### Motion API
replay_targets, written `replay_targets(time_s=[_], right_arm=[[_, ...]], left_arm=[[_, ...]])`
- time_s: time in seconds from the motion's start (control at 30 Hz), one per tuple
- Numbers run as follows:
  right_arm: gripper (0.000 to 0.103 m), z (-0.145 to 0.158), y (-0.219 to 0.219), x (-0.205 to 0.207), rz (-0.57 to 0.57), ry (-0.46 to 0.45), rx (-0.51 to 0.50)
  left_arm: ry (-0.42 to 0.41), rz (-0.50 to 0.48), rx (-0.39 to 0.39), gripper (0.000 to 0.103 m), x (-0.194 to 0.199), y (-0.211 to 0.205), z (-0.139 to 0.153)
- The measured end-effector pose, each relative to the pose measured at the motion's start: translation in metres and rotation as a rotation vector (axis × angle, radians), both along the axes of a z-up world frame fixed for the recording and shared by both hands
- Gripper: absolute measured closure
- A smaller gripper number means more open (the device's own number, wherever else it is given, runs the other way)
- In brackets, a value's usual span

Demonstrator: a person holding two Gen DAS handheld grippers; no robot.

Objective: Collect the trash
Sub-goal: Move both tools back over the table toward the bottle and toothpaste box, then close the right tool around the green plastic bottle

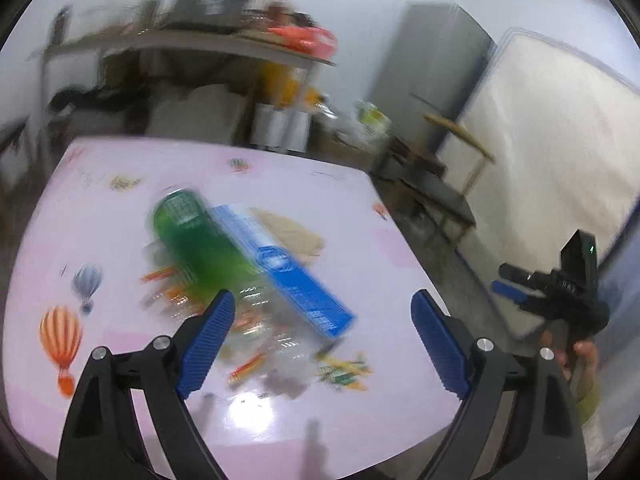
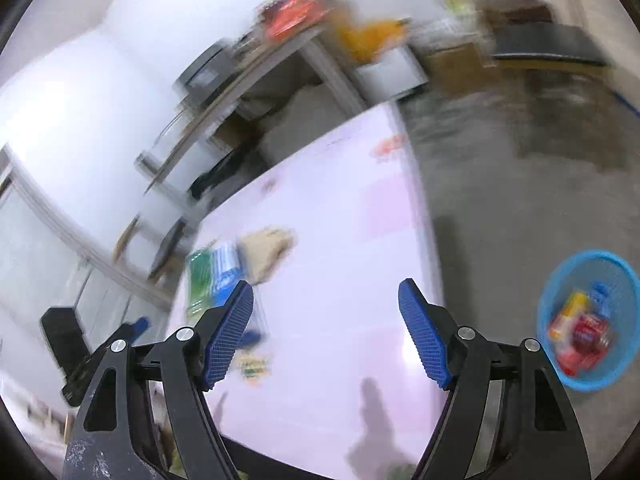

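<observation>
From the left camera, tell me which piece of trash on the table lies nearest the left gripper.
The clear plastic bottle with the green label: its clear end sits by the left gripper, while the blue box and brown paper lie farther back.

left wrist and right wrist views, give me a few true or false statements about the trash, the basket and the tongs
1. Both tongs are open and hold nothing. True: the left tongs and the right tongs are spread wide with nothing between them.
2. The blue basket sits on the pink table. False: it stands on the floor beside the table.
3. The basket is empty. False: red and yellow wrappers already lie in it.
4. A green bottle and a blue box lie side by side on the table. True.
5. The brown crumpled paper is in the left tongs. False: it lies on the table beyond the box.
</observation>
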State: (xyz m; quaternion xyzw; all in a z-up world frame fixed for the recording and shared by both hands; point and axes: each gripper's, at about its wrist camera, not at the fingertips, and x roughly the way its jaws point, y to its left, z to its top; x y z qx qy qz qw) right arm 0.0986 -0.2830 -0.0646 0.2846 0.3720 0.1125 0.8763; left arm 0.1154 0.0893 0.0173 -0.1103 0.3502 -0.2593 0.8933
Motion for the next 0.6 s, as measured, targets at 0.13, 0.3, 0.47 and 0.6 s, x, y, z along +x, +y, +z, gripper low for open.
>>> replay_targets(time_s=[0.13,0.3,0.47,0.6], right_arm=[[0.031,-0.001,0.063,0.048,0.161,0.037,-0.029],[0.031,-0.014,0.110,0.091,0.245,0.125,-0.052],[0.031,-0.029,0.136,0.116,0.272,0.213,-0.052],[0.031,-0.040,0.142,0.130,0.293,0.266,-0.025]], left_arm=[[0.078,0.051,-0.143,0.016,0.018,0.036,-0.019],[0.198,0.069,-0.229,0.016,0.055,0.045,-0.042],[0.297,0.029,-0.226,0.016,0.086,0.036,-0.059],[0.342,0.012,-0.208,0.016,0.093,0.027,-0.068]])
